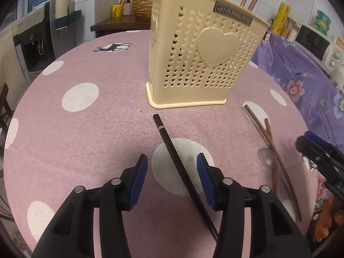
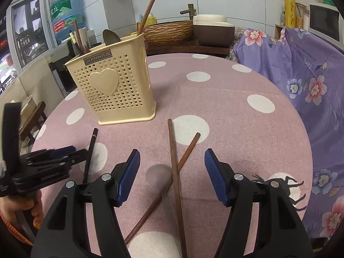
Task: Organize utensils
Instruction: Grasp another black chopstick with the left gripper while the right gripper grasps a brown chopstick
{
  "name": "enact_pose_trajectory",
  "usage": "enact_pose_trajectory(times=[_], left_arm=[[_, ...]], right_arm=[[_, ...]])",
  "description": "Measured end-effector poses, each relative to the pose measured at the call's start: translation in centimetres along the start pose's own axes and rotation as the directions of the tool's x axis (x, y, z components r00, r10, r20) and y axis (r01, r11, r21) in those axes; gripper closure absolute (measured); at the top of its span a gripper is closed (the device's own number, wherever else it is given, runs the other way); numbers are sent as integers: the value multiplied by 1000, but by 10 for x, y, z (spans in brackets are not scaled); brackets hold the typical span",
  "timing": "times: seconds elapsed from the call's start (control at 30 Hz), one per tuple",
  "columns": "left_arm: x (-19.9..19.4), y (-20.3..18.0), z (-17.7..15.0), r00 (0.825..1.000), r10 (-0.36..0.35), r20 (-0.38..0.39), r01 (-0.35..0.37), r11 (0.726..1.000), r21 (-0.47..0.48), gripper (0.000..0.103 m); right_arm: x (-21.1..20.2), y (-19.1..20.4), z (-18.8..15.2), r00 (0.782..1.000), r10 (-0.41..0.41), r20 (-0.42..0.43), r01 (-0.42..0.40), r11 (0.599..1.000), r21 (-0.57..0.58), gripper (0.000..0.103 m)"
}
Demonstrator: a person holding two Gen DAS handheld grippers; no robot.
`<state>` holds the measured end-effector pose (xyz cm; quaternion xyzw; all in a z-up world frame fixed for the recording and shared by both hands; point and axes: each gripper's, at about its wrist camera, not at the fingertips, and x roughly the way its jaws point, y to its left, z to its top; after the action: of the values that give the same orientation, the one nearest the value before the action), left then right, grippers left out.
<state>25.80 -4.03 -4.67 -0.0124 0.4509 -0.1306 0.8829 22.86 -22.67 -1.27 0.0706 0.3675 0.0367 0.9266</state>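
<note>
A cream perforated utensil holder (image 1: 193,56) with a heart stands on the pink dotted table; it also shows in the right wrist view (image 2: 116,86), holding chopsticks and a spoon. My left gripper (image 1: 172,163) is open over a black chopstick (image 1: 172,150) that lies flat between its fingers. My right gripper (image 2: 172,161) is open above two crossed brown chopsticks (image 2: 174,157) and a metal spoon (image 2: 159,176) lying on the table. These also show in the left wrist view (image 1: 271,142). The black chopstick shows in the right wrist view (image 2: 90,150) beside the left gripper (image 2: 71,152).
The round table (image 1: 86,129) has a pink cloth with white dots. A purple floral cloth (image 2: 311,75) covers furniture to the right. A water dispenser (image 1: 36,43) stands at the left, a counter with a woven basket (image 2: 169,31) behind.
</note>
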Motion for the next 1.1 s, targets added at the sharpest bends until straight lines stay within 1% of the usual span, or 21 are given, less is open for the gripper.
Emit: enact_pose_trajectory(times=[0.1,0.17,0.2,0.23,0.27,0.33,0.43,0.57,0.63,0.67,0.73,0.8,0.83,1.0,1.07,1.1], left_arm=[[10,-1,7,999,31,-10,-31,999,13,66],[14,-3,11,999,36,-17,-36,999,30,67],[16,-3,14,999,48,-16,-47,998,42,71],[17,-3,16,998,63,-14,-62,997,49,77],[18,-4,17,997,70,-13,-70,996,53,80],[20,-3,18,997,70,-13,-69,996,54,89],[18,1,16,998,53,-18,-52,998,45,90],[13,-2,8,999,32,-27,-30,998,60,93],[12,-2,6,999,23,-27,-22,998,54,94],[12,-2,6,999,20,-25,-19,999,46,94],[13,-2,8,999,21,-29,-20,999,44,94],[13,-2,8,999,24,-35,-22,999,45,94],[13,-2,9,999,23,-36,-21,999,40,93],[13,-3,9,999,24,-41,-22,999,41,93],[14,-4,11,999,25,-45,-22,999,47,92],[15,-4,11,999,23,-47,-20,998,51,90]], right_arm=[[-2,2,0,1000,2,-1,-2,1000,-7,40],[-1,2,0,1000,3,-5,-3,1000,-9,40],[0,1,1,1000,4,-9,-5,1000,-7,40],[1,1,2,1000,7,-14,-7,1000,-4,40],[3,0,3,1000,10,-21,-10,1000,-2,40],[8,0,5,999,16,-35,-16,1000,-5,40],[17,1,10,998,22,-58,-24,999,-25,42],[34,4,21,993,41,-108,-48,997,-59,47],[44,5,27,990,48,-136,-59,996,-74,48],[50,6,30,987,49,-153,-62,995,-79,50],[64,5,36,982,34,-188,-50,995,-83,56],[79,5,40,972,35,-232,-55,995,-79,60],[84,4,42,969,36,-243,-55,996,-72,65],[104,6,49,963,0,-270,-26,995,-95,72],[110,7,49,959,-11,-283,-19,995,-102,74],[111,7,50,960,-19,-278,-11,994,-108,75]])
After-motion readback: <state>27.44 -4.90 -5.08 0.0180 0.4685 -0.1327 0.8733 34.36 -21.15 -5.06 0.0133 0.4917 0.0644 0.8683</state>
